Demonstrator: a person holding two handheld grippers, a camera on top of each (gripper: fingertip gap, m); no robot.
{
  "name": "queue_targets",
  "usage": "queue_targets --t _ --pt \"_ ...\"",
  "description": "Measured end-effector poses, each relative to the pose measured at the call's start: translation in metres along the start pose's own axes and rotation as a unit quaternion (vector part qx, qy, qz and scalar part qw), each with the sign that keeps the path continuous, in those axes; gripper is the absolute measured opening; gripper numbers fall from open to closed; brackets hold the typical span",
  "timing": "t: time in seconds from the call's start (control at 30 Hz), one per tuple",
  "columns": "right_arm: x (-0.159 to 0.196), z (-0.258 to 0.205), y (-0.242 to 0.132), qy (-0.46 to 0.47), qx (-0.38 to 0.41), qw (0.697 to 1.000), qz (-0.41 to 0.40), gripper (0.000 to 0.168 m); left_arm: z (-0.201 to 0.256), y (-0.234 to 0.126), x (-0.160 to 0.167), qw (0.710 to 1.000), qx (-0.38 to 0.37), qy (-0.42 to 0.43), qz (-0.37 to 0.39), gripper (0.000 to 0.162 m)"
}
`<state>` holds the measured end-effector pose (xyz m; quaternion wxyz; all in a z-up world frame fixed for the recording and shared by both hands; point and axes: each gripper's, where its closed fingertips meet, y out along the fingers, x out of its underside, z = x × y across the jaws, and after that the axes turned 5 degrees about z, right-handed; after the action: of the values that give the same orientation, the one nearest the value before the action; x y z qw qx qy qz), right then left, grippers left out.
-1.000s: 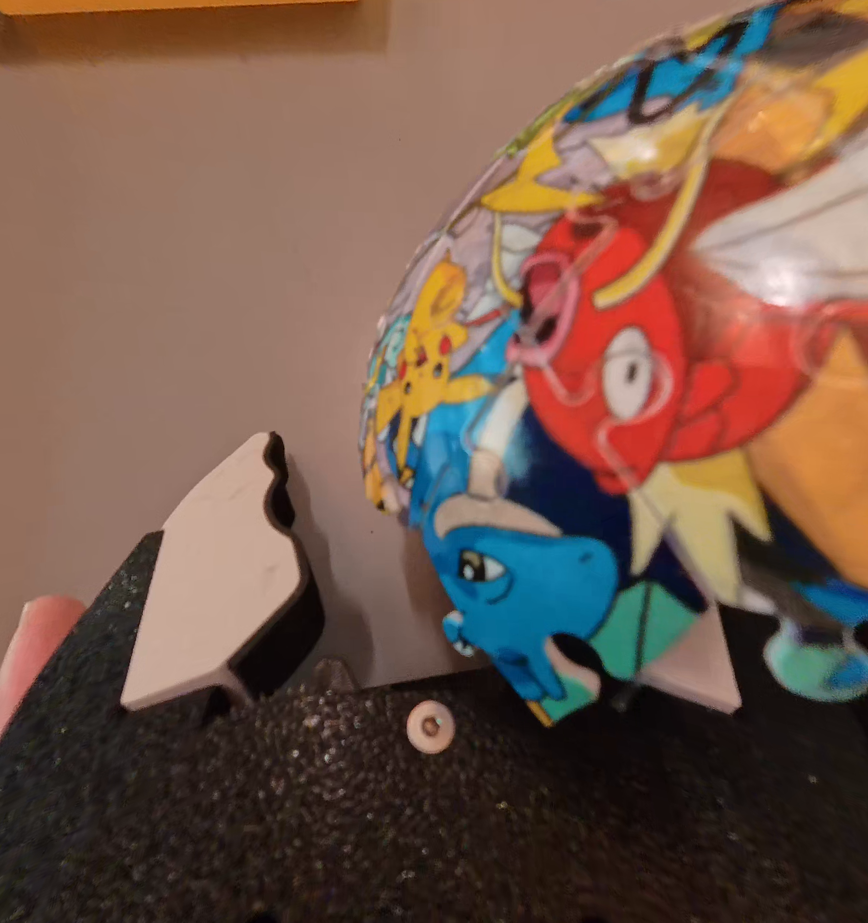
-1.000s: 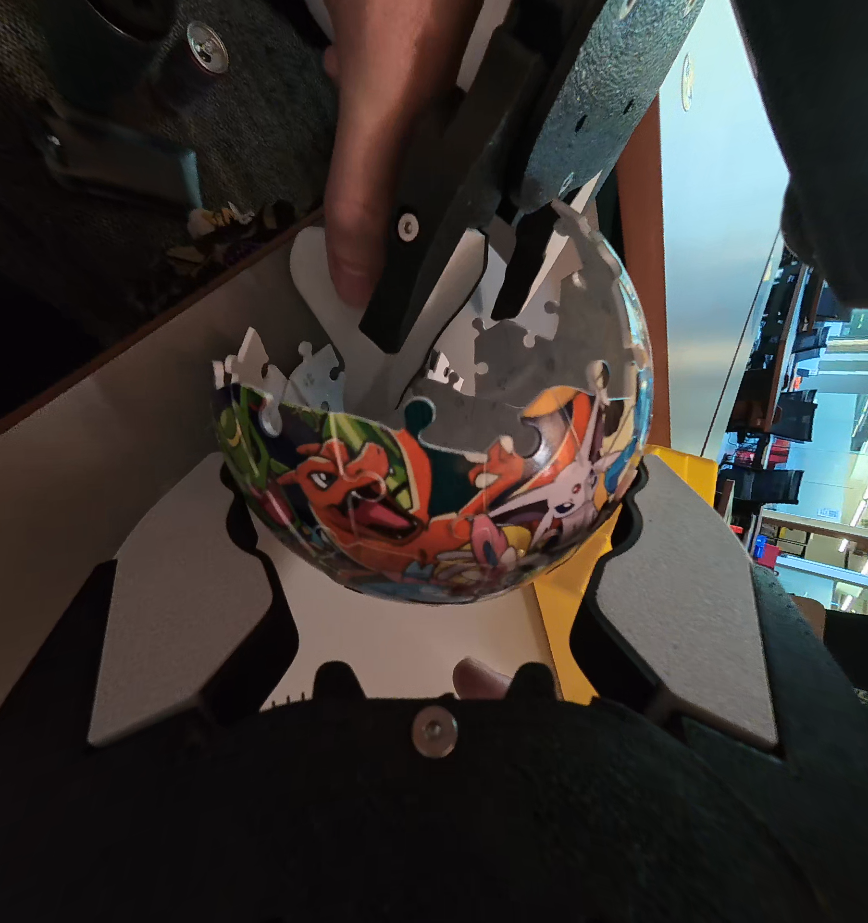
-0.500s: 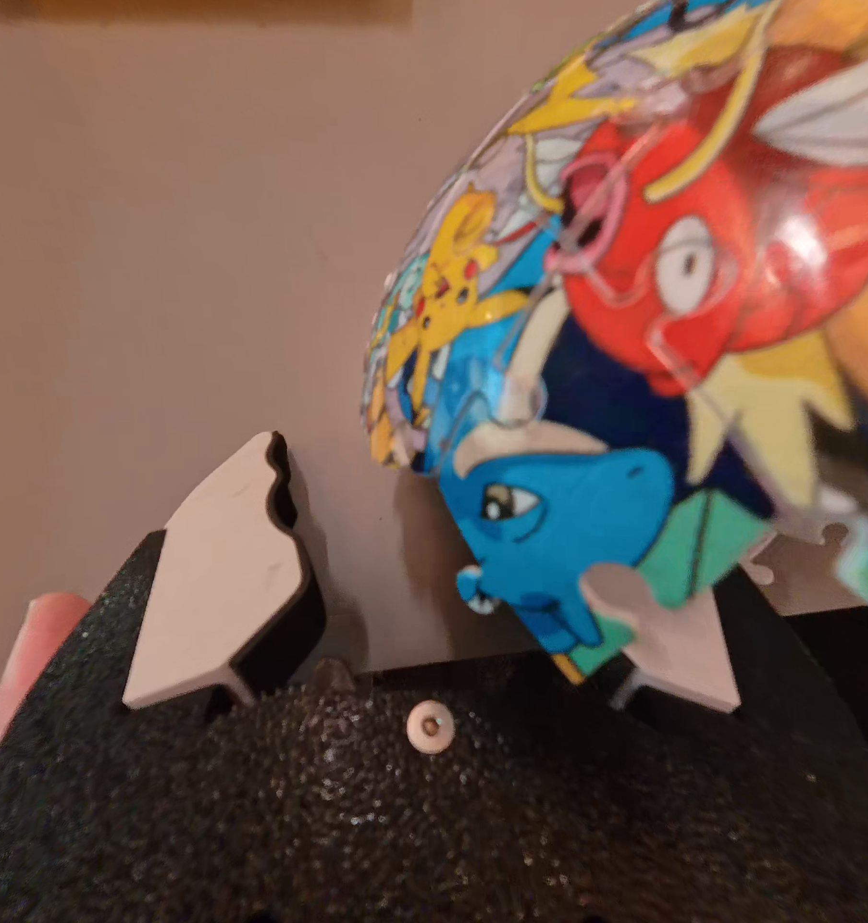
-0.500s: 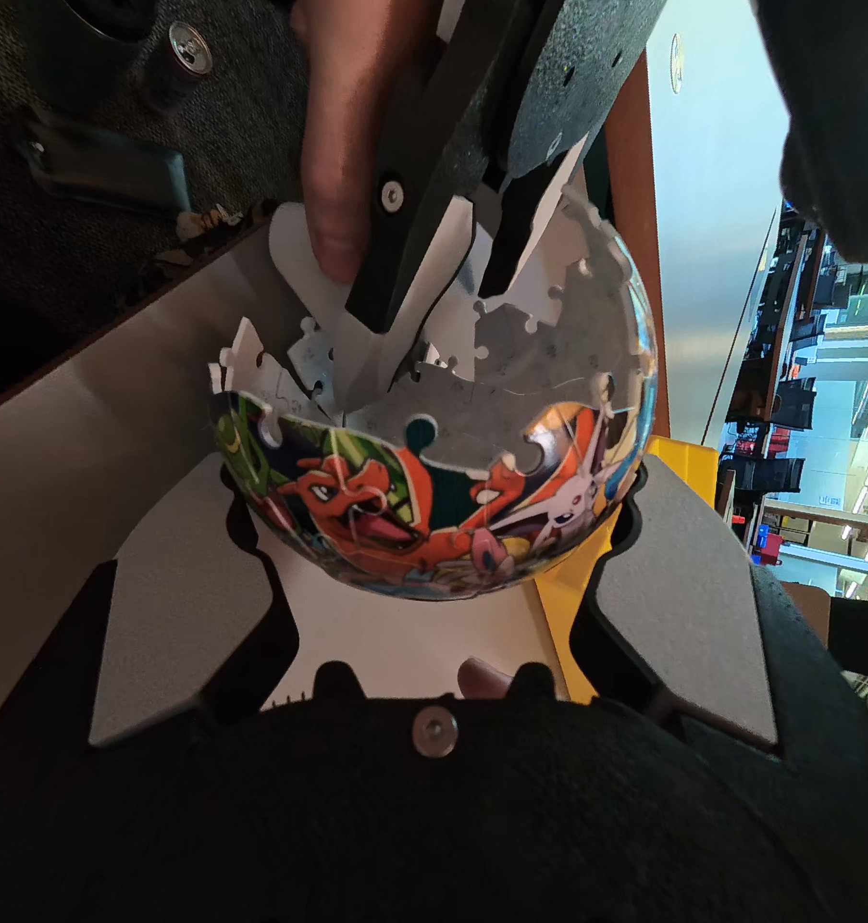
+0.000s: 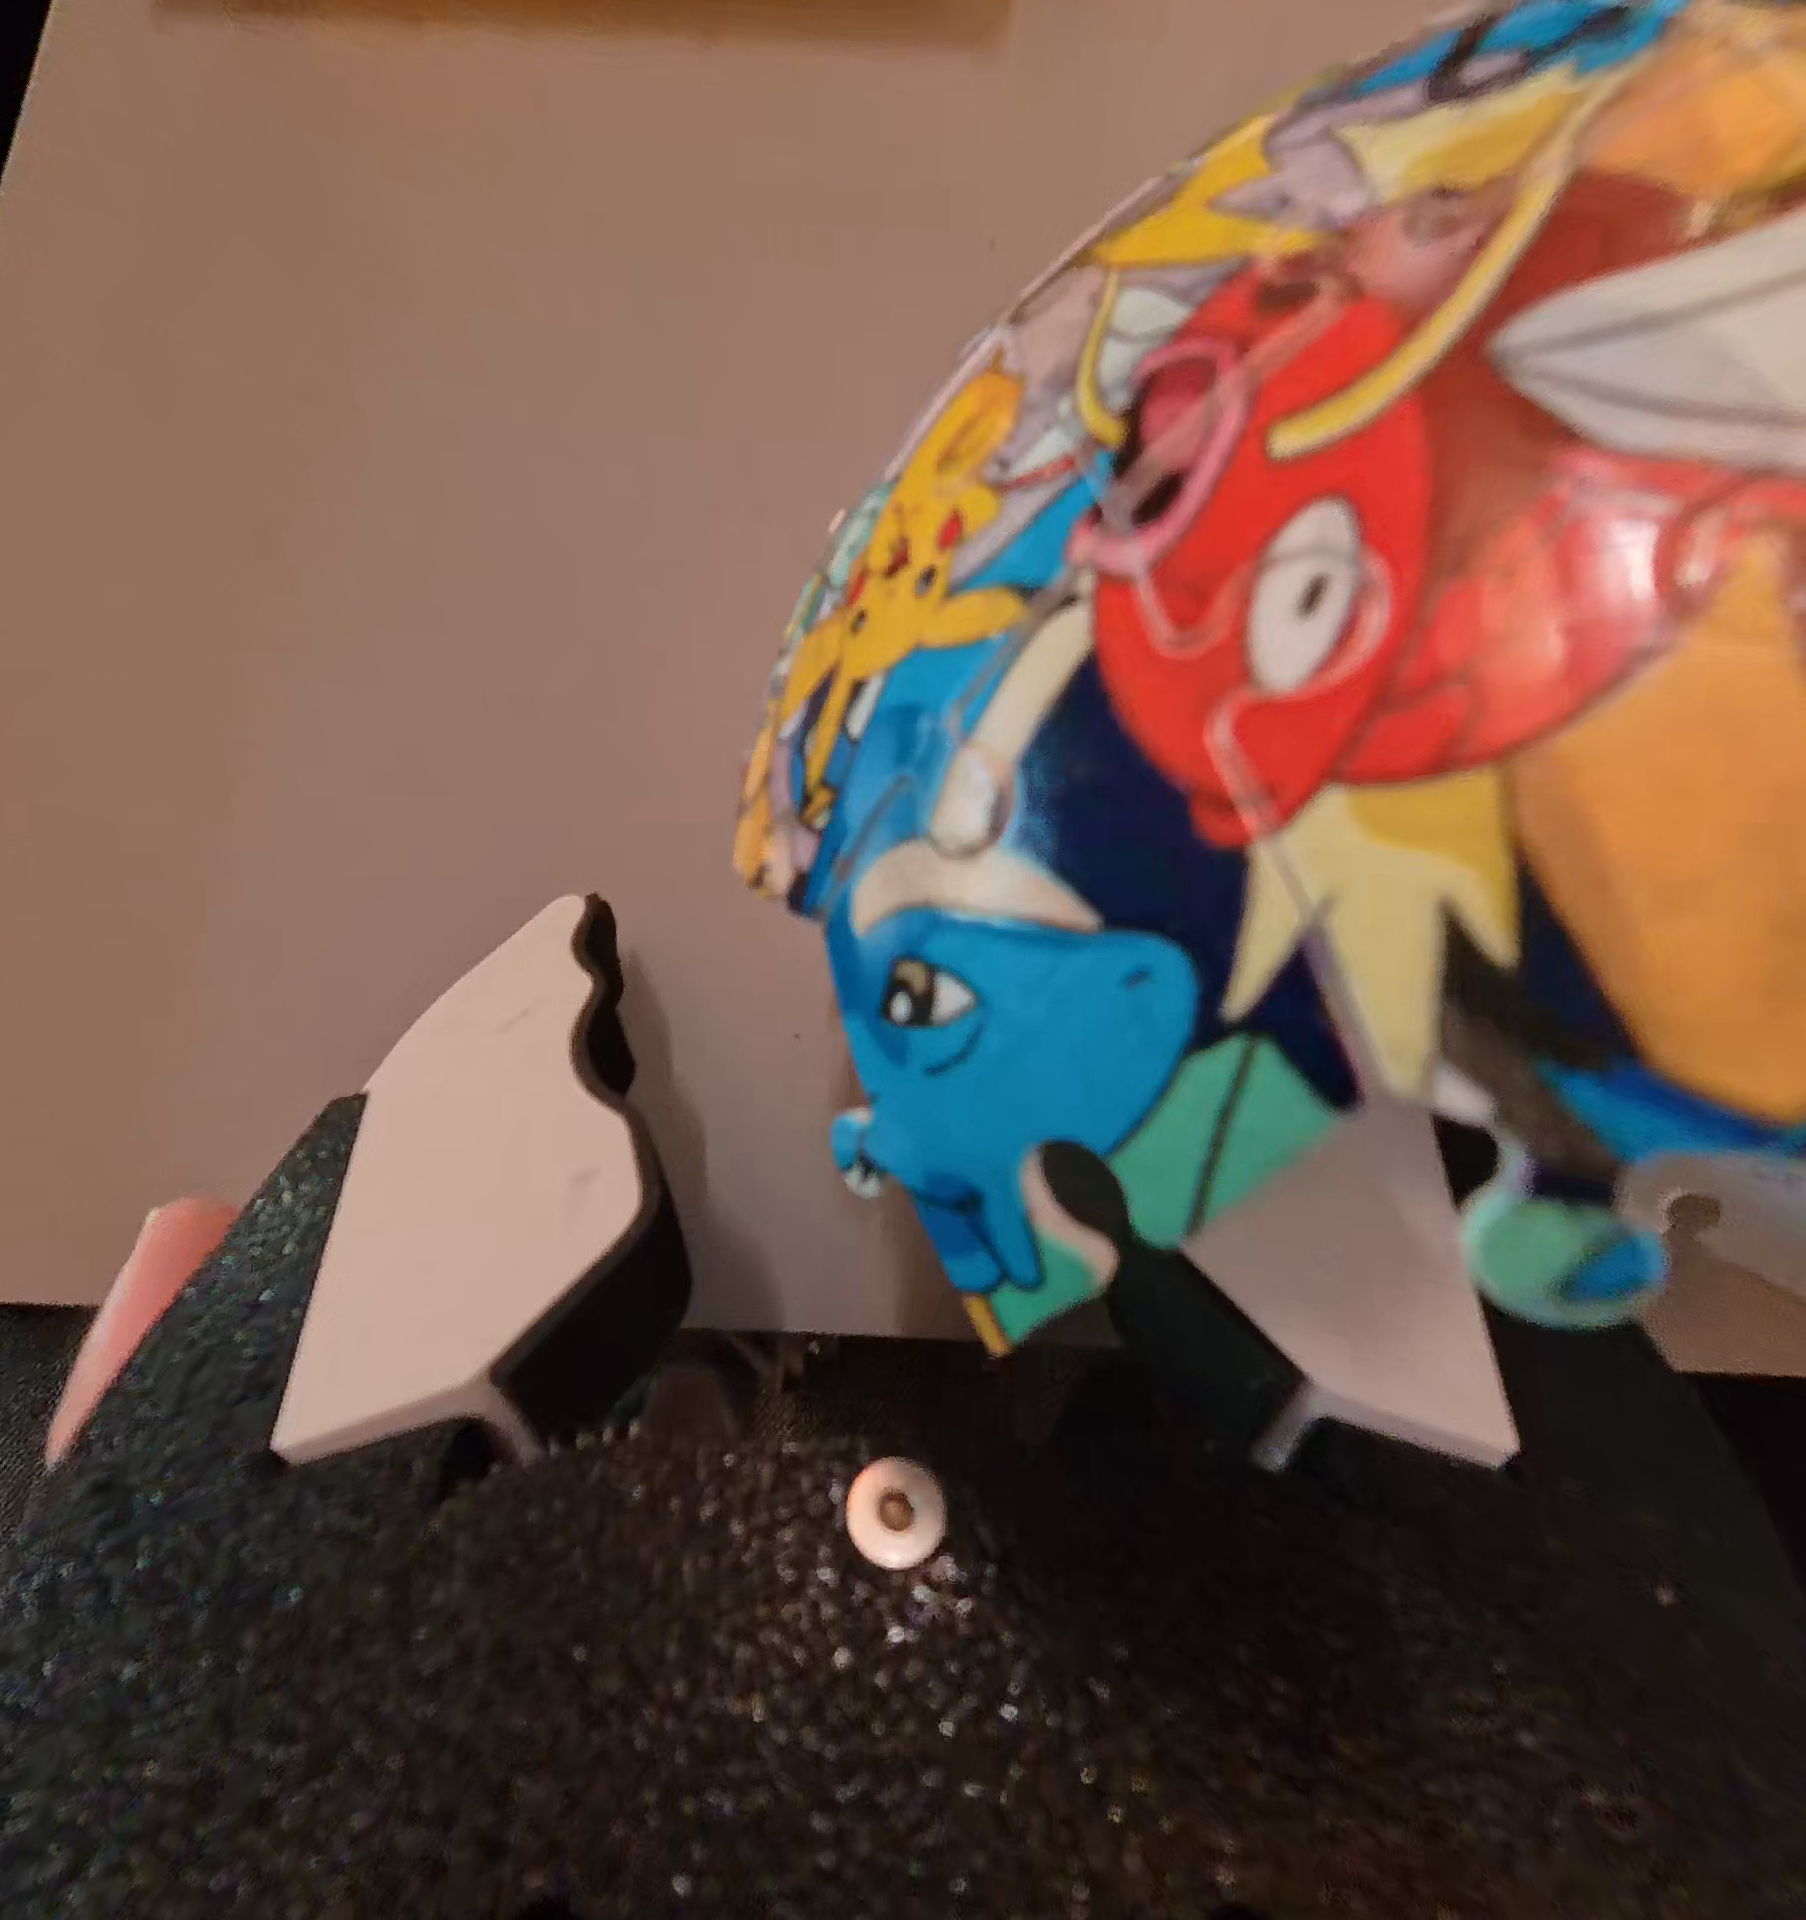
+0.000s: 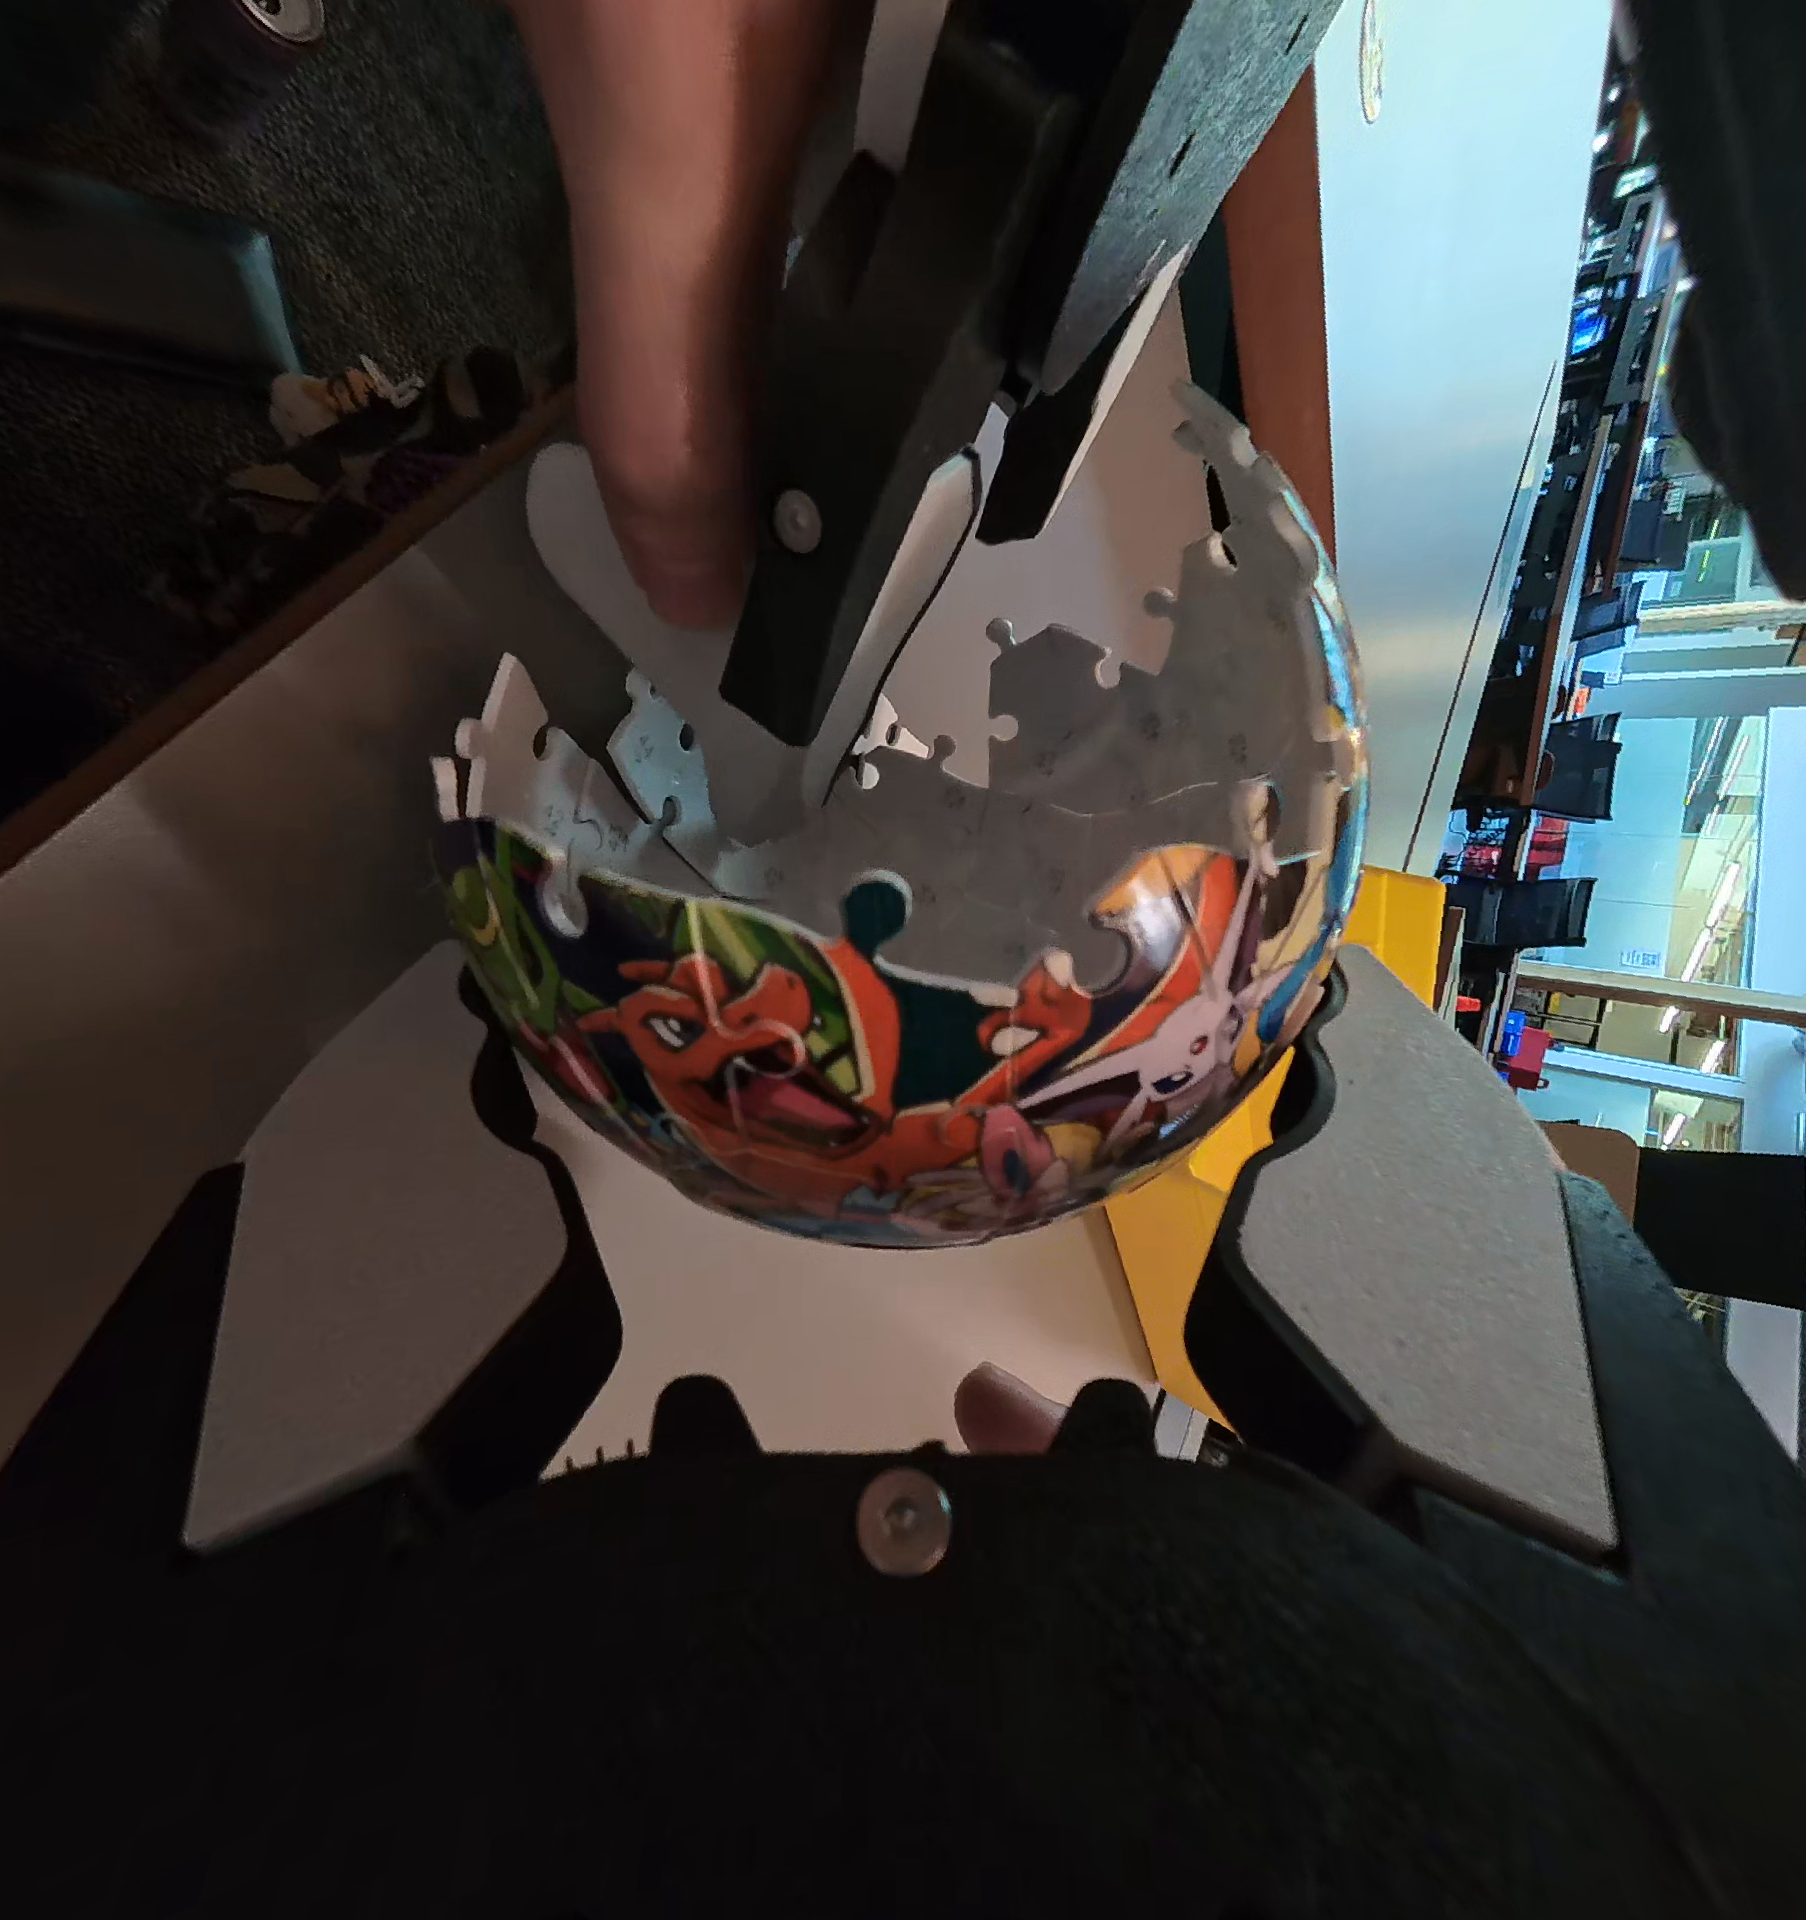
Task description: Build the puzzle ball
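Puzzle ball (image 6: pixel 909 1049) hides left fingertip (image 5: pixel 1366 1320).

puzzle ball (image 5: pixel 1346 644) cut off at top and right edges, slightly blurred, left gripper's (image 5: pixel 982 1195) right finger seemingly partly hidden behind it

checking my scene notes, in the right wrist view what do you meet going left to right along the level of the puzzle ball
Left finger of the right hand-held gripper → pale table → puzzle ball → yellow bin → right finger of the hand-held gripper.
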<state>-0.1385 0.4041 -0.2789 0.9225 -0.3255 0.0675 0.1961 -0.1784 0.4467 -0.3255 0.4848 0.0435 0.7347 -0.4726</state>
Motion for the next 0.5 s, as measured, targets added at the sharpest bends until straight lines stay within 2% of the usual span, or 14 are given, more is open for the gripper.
queue_targets --t 0.2,0.5 --pt "0.001 0.000 -0.001 -0.003 0.001 1.000 -0.005 0.139 0.007 0.000 -0.006 0.999 0.027 -0.012 0.021 0.101" --pt "0.000 0.000 0.001 0.004 -0.005 1.000 0.001 0.139 0.014 0.007 -0.001 0.998 0.059 -0.011 0.005 0.100"
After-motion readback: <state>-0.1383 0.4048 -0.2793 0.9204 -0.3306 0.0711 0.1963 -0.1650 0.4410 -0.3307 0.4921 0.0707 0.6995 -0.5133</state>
